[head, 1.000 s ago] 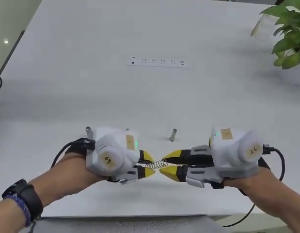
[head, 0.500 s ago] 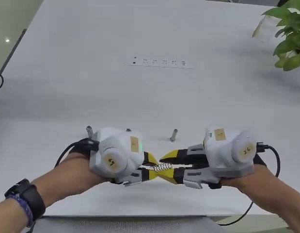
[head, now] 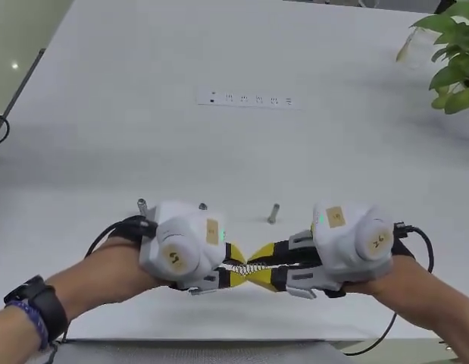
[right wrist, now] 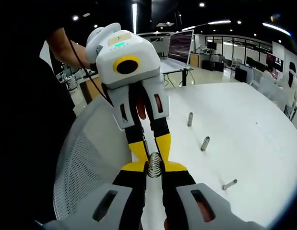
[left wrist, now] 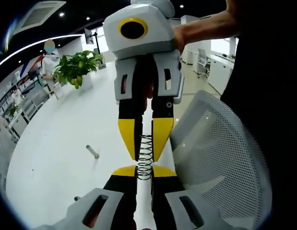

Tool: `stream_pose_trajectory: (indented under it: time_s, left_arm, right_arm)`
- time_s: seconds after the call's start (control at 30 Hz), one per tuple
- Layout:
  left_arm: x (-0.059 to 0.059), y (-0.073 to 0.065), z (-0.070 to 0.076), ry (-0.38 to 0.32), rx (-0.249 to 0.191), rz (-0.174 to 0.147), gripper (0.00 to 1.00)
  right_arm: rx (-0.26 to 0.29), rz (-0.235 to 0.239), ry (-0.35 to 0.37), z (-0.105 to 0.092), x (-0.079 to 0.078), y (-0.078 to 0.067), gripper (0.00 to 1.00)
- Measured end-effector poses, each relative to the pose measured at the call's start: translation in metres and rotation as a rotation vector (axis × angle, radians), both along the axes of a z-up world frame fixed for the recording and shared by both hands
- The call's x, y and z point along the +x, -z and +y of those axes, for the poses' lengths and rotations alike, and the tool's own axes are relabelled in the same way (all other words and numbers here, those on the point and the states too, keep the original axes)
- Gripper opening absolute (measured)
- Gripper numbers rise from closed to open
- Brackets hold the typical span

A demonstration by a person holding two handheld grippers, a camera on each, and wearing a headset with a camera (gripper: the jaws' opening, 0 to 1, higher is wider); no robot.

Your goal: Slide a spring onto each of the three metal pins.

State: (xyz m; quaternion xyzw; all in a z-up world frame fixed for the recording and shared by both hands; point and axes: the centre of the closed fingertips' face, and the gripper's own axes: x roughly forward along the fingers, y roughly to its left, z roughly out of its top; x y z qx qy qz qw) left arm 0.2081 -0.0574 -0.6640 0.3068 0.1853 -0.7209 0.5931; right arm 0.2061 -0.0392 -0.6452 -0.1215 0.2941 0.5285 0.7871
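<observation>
**Two hand-held grippers, one spring, nose to nose**

Both are pressed onto the same spring [head: 251,264]. The left hand-held gripper [head: 236,265] pinches one end and the right hand-held gripper [head: 259,265] pinches the other, held up near the front edge of the surface [head: 105,136]. This looks like a handover or re-grip to line the coil up, not the threading itself.

The spring is a thin, shiny wire coil with open turns, lying level between the yellow tips, and it should flex easily. Three pins [head: 202,206] stand just beyond, the right pin [head: 273,214] closest. Whether any already carries a spring is too small to tell.

Next call: one side lets go, and the other tips the coil upright and brings its open end squarely over a pin top.
</observation>
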Motion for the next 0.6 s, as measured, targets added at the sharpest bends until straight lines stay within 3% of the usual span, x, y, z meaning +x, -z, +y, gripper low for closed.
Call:
stream_pose_trajectory:
  time_s: [0.2, 0.4, 0.6]
  left_arm:
    - [-0.0008, 0.0001, -0.0006, -0.004, -0.002, 0.004, 0.03]
    - [-0.0003, 0.0038, -0.0001, -0.055, -0.015, 0.045, 0.06]
    - [-0.0037, 0.0061, 0.0031, -0.078, -0.019, 0.065, 0.10]
  right_arm:
    - [0.000, -0.005, 0.002, -0.0004, -0.0006, -0.0001, 0.09]
    - [0.009, 0.004, 0.014, -0.0010, -0.0023, 0.0006, 0.09]
    - [0.012, 0.012, 0.020, -0.0029, -0.0056, 0.0020, 0.09]
